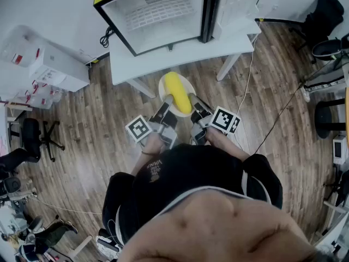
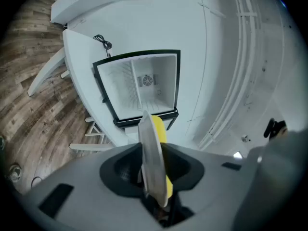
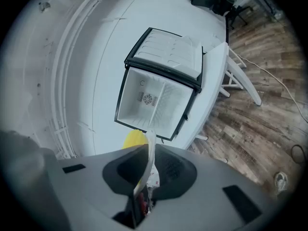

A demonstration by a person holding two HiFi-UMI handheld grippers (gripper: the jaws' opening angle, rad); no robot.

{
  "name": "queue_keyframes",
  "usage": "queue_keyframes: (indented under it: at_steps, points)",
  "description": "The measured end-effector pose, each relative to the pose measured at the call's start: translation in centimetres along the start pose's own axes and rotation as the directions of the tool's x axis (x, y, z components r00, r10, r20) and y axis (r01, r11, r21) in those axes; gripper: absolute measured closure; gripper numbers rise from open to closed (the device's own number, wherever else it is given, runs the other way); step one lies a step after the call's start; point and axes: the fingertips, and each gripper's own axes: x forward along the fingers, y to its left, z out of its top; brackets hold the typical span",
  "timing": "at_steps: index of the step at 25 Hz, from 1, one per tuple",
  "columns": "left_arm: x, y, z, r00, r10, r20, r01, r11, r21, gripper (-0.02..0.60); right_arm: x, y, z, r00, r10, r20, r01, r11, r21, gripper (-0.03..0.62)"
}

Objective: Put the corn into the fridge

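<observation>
Before the open fridge (image 1: 163, 34) on a table (image 1: 180, 53), corn (image 1: 177, 91) on a plate (image 1: 162, 89) in mid-air, left gripper (image 1: 168, 100) clamped on its left rim, right gripper (image 1: 192, 98) clamped on its right rim

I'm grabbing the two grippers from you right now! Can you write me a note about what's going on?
Left gripper: shut on the plate's left rim.
Right gripper: shut on the plate's right rim.
Things: the corn lies on the plate, held up just in front of the table. The fridge stands on the table, door open, with nothing visible inside.
Done: door open, plate with corn picked up.
Left: carry it forward, set the corn in the fridge, let go.
</observation>
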Motion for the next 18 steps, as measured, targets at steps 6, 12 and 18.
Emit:
queue_keyframes:
  at_steps: [6,12,18]
  points:
    - [0.3,-0.8,-1.0,0.999,-0.034,-0.008,0.034,0.999,-0.016,0.485,-1.0,1.6,1.4,0.998,0.031,0.050,-0.026,0.995,-0.100,0.553]
    - [-0.7,-1.3,-0.8,0.998,-0.033,-0.060,0.033,0.999,-0.006,0.485,-1.3,2.3,0.3,0.996,0.027,0.081,-0.020,0.996,-0.086,0.554]
    - [-2.3,-1.6,-0.6,0.997,-0.054,-0.057,0.053,0.998,-0.016,0.485,-1.4,3.0,-1.1,0.995,0.023,0.098,-0.013,0.994,-0.104,0.554]
